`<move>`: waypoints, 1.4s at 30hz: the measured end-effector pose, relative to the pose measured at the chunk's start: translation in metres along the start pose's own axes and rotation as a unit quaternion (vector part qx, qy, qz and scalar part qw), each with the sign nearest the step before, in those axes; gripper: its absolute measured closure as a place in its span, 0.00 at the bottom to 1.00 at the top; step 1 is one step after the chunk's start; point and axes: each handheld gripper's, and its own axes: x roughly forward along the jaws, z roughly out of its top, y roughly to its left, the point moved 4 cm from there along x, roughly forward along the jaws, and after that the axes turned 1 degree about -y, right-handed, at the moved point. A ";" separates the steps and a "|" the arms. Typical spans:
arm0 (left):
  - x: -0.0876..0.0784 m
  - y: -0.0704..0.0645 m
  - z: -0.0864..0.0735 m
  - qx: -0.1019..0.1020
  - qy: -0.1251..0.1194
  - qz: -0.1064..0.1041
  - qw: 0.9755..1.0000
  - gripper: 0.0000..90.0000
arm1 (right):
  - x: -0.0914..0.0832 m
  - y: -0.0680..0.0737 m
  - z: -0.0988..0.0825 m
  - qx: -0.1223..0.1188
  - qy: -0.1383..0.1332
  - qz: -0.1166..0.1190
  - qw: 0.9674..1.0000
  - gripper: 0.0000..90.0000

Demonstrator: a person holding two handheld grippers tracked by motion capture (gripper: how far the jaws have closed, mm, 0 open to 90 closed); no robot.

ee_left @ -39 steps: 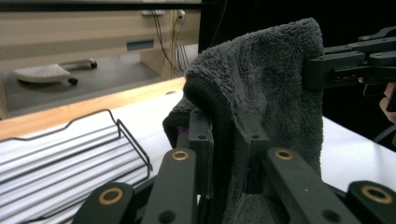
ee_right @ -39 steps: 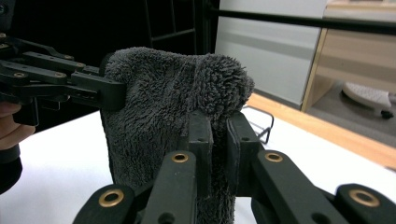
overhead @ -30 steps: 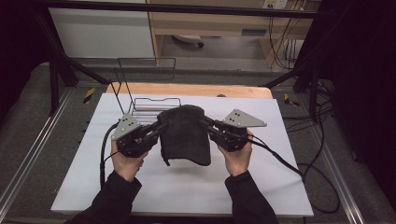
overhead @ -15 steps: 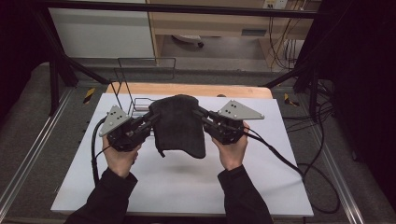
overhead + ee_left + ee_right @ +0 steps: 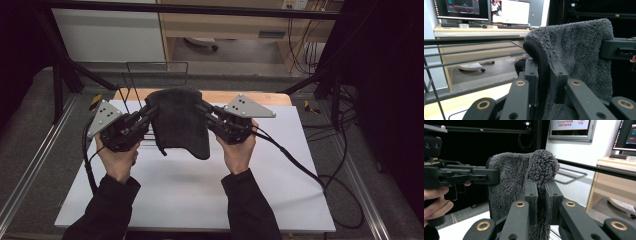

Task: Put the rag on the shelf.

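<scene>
A dark grey fluffy towel (image 5: 177, 120) hangs in the air above the white table, stretched between both grippers. My left gripper (image 5: 152, 111) is shut on the towel's upper left edge. My right gripper (image 5: 200, 109) is shut on its upper right edge. In the left gripper view the towel's (image 5: 574, 55) rolled hem is pinched in the left gripper (image 5: 544, 75), with the other gripper's jaw at the far edge. In the right gripper view the towel (image 5: 524, 175) is squeezed in the right gripper (image 5: 541, 192). The towel's lower end dangles free.
A thin black wire rack (image 5: 135, 85) stands at the table's back left, just behind the towel. The white tabletop (image 5: 200, 195) spreads out below my hands. Cables (image 5: 300, 165) trail off to the right. A wooden strip (image 5: 250, 97) runs along the far edge.
Both grippers have lifted the towel up off the table and carried it away from the person, toward the wire rack. The grips on the towel are unchanged.
</scene>
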 end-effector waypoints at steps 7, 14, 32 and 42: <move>-0.006 0.009 0.014 -0.005 -0.018 0.009 1.000 0.87 | 0.013 0.003 0.016 -0.008 -0.006 0.005 1.000 0.92; -0.011 0.021 0.030 -0.011 -0.039 0.020 0.999 0.87 | 0.027 0.005 0.031 -0.012 -0.020 0.010 1.000 0.92; -0.014 0.043 0.071 -0.021 -0.084 0.044 0.995 0.87 | 0.058 0.001 0.069 -0.011 -0.059 0.005 0.998 0.92; -0.014 0.050 0.095 -0.012 -0.103 0.052 0.993 0.87 | 0.068 0.000 0.095 -0.026 -0.072 0.001 0.997 0.92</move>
